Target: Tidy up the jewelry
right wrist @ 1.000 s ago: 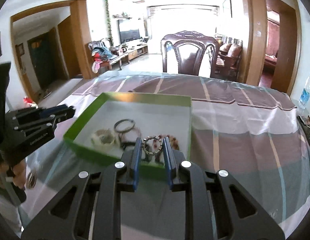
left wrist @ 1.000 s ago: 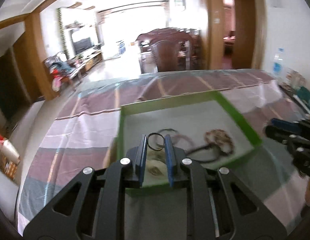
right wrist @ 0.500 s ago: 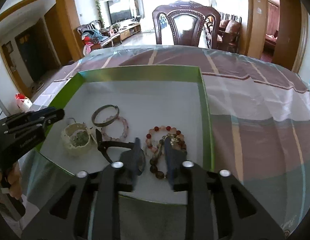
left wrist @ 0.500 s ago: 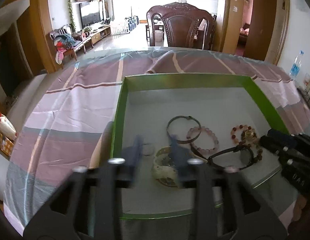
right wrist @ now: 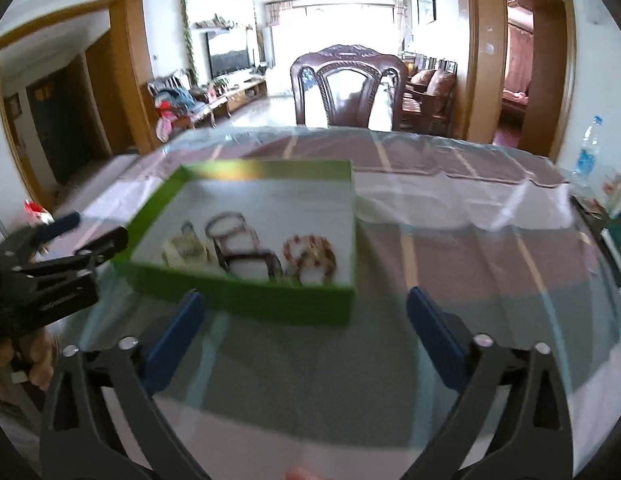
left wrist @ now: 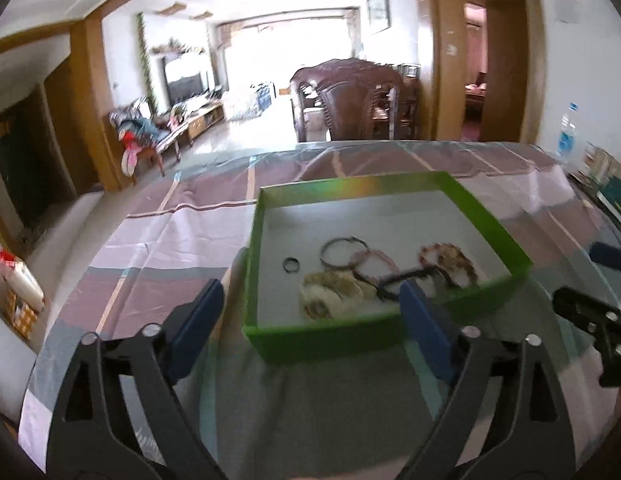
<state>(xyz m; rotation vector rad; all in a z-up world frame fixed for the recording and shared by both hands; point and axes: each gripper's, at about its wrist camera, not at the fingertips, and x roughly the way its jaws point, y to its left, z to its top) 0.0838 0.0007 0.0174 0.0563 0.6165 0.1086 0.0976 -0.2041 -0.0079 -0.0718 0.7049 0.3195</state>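
Our left gripper (left wrist: 310, 316) and right gripper (right wrist: 304, 322) hang over the near edge of the glass-topped table (right wrist: 450, 280), blue-padded jaws opening wide with nothing gripped. Just beyond them sits the shallow green cardboard box (right wrist: 246, 294), its near wall towards us. Inside, along that near wall, lie a black ring (left wrist: 291, 265), a thin metal bangle (left wrist: 344, 252), a cream woven bracelet (left wrist: 330, 292) and red bead bracelets (right wrist: 310, 254). We judge one drop complete; next we must find any remaining piece.
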